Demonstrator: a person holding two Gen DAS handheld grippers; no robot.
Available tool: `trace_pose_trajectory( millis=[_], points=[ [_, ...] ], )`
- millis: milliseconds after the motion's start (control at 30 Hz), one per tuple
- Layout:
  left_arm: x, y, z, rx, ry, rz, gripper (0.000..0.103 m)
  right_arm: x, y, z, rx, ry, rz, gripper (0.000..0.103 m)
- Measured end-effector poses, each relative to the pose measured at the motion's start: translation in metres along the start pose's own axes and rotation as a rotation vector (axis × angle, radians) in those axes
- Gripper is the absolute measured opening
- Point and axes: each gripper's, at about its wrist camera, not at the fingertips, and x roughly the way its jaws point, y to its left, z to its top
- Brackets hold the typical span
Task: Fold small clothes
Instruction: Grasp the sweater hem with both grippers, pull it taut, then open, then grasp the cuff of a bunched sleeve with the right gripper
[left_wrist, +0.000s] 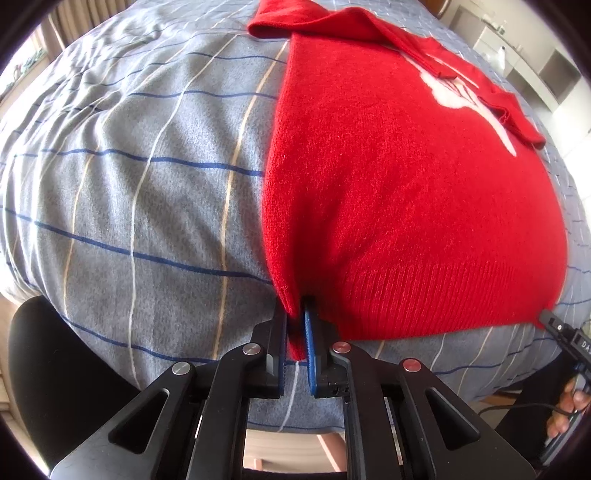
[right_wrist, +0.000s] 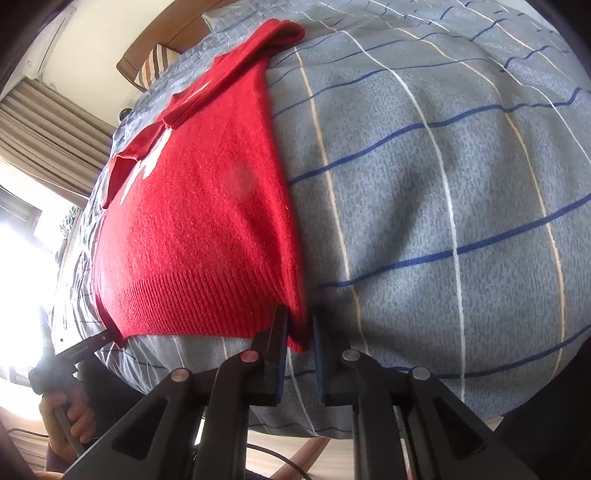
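Note:
A red knit sweater (left_wrist: 399, 192) with a white design lies flat on a grey plaid bedspread (left_wrist: 147, 177), sleeves folded in across its chest. My left gripper (left_wrist: 295, 325) is shut on the sweater's near left hem corner. My right gripper (right_wrist: 297, 332) is shut on the near right hem corner of the sweater (right_wrist: 199, 221). The right gripper's tip also shows in the left wrist view (left_wrist: 550, 319), at the hem's far end. The left gripper's tip also shows in the right wrist view (right_wrist: 105, 338).
The bedspread (right_wrist: 443, 184) covers the bed on both sides of the sweater. A wooden headboard with a striped pillow (right_wrist: 155, 62) is at the far end. Curtains and a bright window (right_wrist: 33, 155) are on the left. Shelving (left_wrist: 546, 70) stands at the far right.

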Motion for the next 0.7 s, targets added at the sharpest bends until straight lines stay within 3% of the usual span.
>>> trace_pose_trajectory(
  millis=[133,200,267,333,467,700],
  points=[
    [-0.007,-0.004,0.0,-0.009,0.007,-0.002,0.018,0.001,0.002,-0.001,0.002,0.005,-0.006,0.02],
    [-0.01,-0.002,-0.003,-0.013,0.011,-0.003,0.027,0.001,0.003,-0.001,0.004,0.009,-0.01,0.023],
    [-0.013,0.002,-0.006,-0.015,0.012,-0.001,0.05,0.0,0.002,-0.002,0.006,0.014,-0.015,0.027],
    [-0.02,0.007,-0.01,-0.019,0.01,0.007,0.062,-0.003,0.001,-0.003,0.009,0.016,-0.021,0.032],
    [-0.039,0.016,-0.017,-0.019,0.0,0.02,0.065,-0.011,-0.007,-0.008,0.032,0.023,-0.043,0.044],
    [-0.082,0.037,-0.015,-0.062,-0.101,0.064,0.073,-0.038,-0.012,-0.011,0.025,-0.035,-0.139,0.05]
  ],
)
